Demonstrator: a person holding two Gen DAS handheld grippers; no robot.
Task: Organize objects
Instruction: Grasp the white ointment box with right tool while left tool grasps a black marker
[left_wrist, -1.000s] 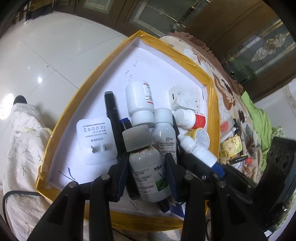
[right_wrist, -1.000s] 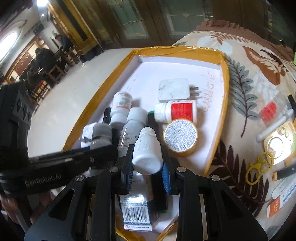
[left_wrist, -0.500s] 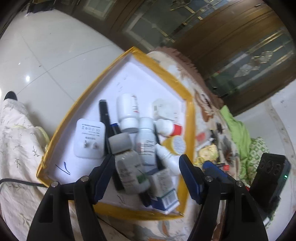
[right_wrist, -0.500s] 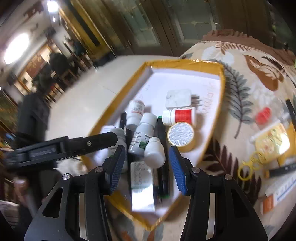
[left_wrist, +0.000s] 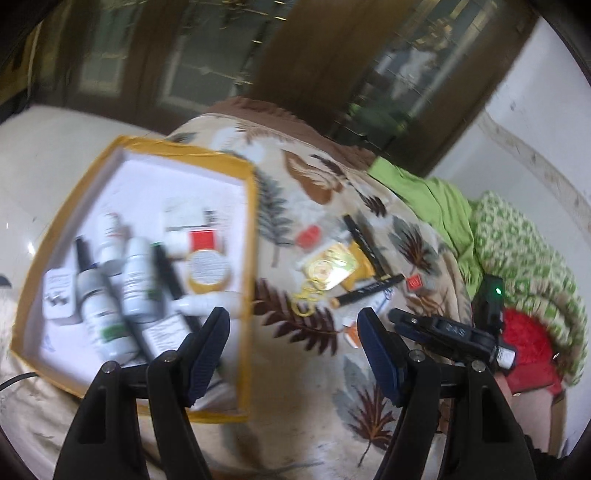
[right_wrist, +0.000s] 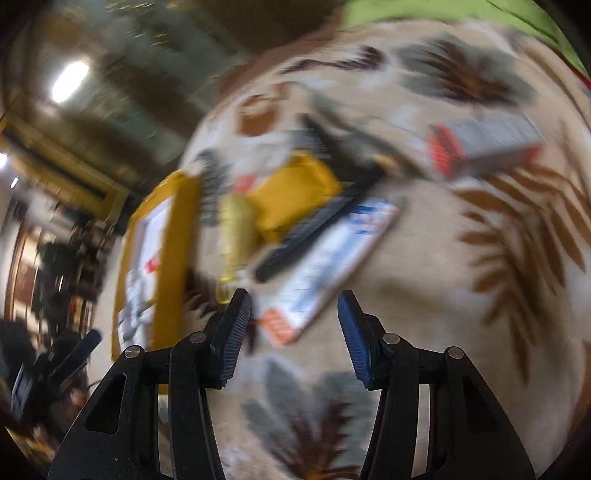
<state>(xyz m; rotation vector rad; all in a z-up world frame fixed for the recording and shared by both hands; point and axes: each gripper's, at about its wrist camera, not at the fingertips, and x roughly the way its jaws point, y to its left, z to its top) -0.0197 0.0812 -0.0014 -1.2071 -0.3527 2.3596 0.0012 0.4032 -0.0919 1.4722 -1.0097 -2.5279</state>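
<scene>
A yellow-rimmed white tray (left_wrist: 249, 221) lies on the leaf-patterned cloth and holds several white bottles (left_wrist: 136, 277), a round tin (left_wrist: 208, 266), black pens and white plugs. My left gripper (left_wrist: 293, 343) is open and empty, above the cloth just right of the tray. My right gripper (right_wrist: 293, 332) is open and empty, over a white and blue packet (right_wrist: 332, 258); it also shows in the left wrist view (left_wrist: 439, 330). Loose items lie on the cloth: a gold packet (left_wrist: 332, 266), black pens (left_wrist: 369, 290), a red and grey box (right_wrist: 480, 147). The right wrist view is blurred.
Green cloth (left_wrist: 436, 199) and a green patterned cushion (left_wrist: 524, 251) lie at the table's far right, with a red item (left_wrist: 528, 339) below. Wooden doors stand behind. White floor tiles (left_wrist: 37, 155) lie left of the tray.
Both grippers let go of their bottles, which now lie in the tray. Both grippers opened wide and swung right, away from the tray, over the loose items on the cloth.
</scene>
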